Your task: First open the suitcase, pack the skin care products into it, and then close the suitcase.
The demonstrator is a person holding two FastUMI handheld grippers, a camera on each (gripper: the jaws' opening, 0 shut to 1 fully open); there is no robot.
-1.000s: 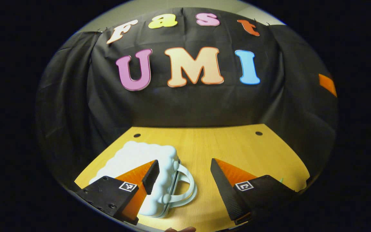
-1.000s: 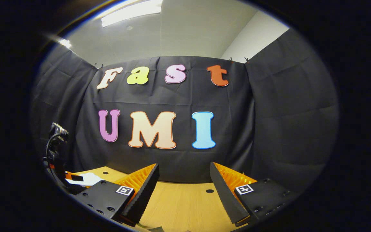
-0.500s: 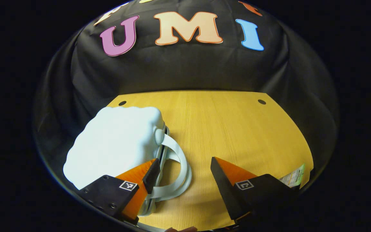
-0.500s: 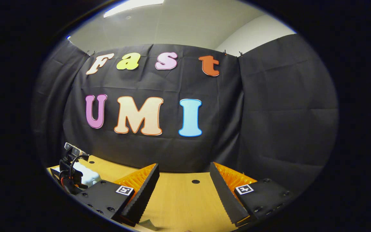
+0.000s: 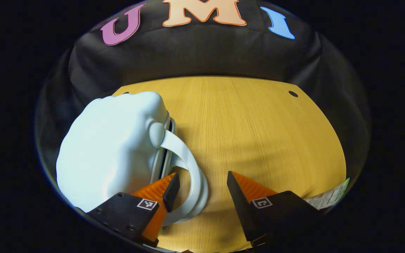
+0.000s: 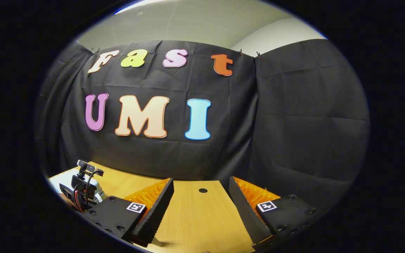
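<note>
Nearby, packet [image 5: 329,198] label unreadable, perhaps skincare; suitcase [image 5: 111,151] closed.

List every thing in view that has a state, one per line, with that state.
suitcase: shut, lying flat on the table.
suitcase handle: sticking out sideways, one left finger inside its loop.
left gripper: open, holding nothing.
right gripper: open, holding nothing, above the table.

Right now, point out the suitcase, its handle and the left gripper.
suitcase [image 5: 113,151]: left gripper view, on its puffy pale shell.
handle [image 5: 190,165]: left gripper view, on the strap's outer curve.
left gripper [image 5: 201,182]: left gripper view, midway between its open fingertips.
</note>
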